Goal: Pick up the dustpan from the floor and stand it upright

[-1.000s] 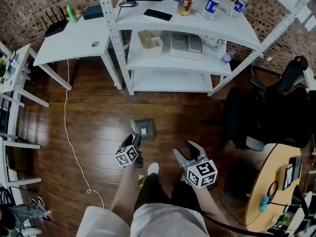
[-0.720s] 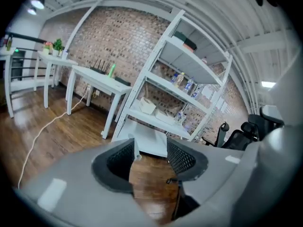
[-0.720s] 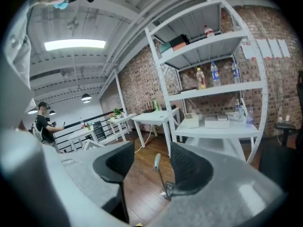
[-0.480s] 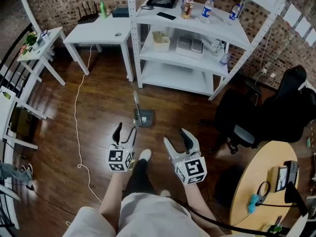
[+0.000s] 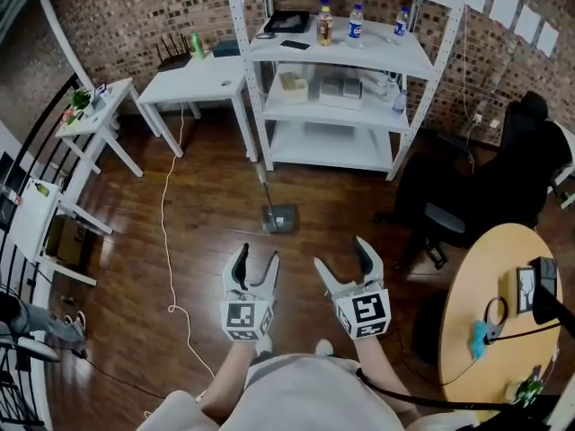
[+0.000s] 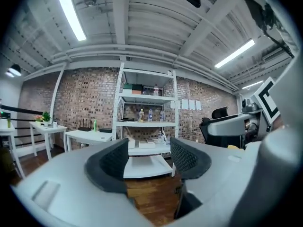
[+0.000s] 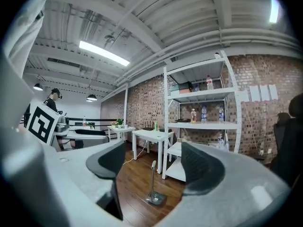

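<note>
Judging dustpan (image 5: 279,218), upright on floor (image 5: 207,214), light, stiff, tip-prone; best taken at slim handle (image 5: 263,185). Empty, jaws just opening wide: left hand-held gripper (image 5: 255,257), right hand-held gripper (image 5: 341,255).

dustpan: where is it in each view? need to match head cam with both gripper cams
Head view: dustpan stands upright on the floor at centre, in front of the white shelf rack.
Left gripper view: not in it; only the rack and a strip of floor show.
Right gripper view: dustpan at low centre, just left of the rack's near post.
Shared landmark: the white shelf rack with bottles.
</note>
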Demonstrator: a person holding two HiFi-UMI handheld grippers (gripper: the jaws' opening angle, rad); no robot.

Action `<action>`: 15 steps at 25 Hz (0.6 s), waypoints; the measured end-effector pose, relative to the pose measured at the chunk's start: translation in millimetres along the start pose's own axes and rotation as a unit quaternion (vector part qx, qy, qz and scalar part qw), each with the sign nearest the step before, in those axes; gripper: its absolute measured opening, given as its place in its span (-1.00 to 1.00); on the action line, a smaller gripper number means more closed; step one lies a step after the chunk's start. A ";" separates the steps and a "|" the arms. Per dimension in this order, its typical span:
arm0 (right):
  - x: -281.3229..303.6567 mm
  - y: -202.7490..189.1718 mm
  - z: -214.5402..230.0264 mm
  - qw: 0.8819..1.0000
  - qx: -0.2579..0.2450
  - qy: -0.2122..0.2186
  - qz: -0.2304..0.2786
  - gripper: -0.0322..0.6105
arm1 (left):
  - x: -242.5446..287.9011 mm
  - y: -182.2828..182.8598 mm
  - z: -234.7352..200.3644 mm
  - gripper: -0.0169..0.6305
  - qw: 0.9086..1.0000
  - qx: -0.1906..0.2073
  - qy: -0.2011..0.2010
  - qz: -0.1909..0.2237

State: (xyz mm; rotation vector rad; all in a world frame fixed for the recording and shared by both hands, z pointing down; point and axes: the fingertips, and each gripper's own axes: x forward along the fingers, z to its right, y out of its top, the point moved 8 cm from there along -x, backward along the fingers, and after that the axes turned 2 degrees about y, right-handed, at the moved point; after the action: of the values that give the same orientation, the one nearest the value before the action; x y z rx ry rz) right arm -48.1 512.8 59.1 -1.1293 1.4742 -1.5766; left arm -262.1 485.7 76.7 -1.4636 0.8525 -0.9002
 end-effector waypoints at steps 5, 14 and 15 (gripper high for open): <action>17.0 13.1 -19.1 1.000 -0.002 -0.014 0.002 0.19 | -20.0 11.2 -27.7 -0.07 1.000 0.007 0.001 0.022; 35.6 30.0 -65.8 0.999 -0.042 -0.029 0.008 -0.05 | -43.1 31.8 -82.9 -0.09 0.998 0.016 0.031 0.045; 38.4 29.8 -69.7 0.998 -0.047 -0.030 0.002 -0.05 | -42.6 32.5 -85.4 -0.09 0.998 0.017 0.026 0.046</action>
State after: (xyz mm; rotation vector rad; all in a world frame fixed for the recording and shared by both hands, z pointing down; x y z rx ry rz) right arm -129.1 501.3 36.4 -1.2158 1.5232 -1.4712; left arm -357.9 484.1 45.5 -1.3654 0.9315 -0.8834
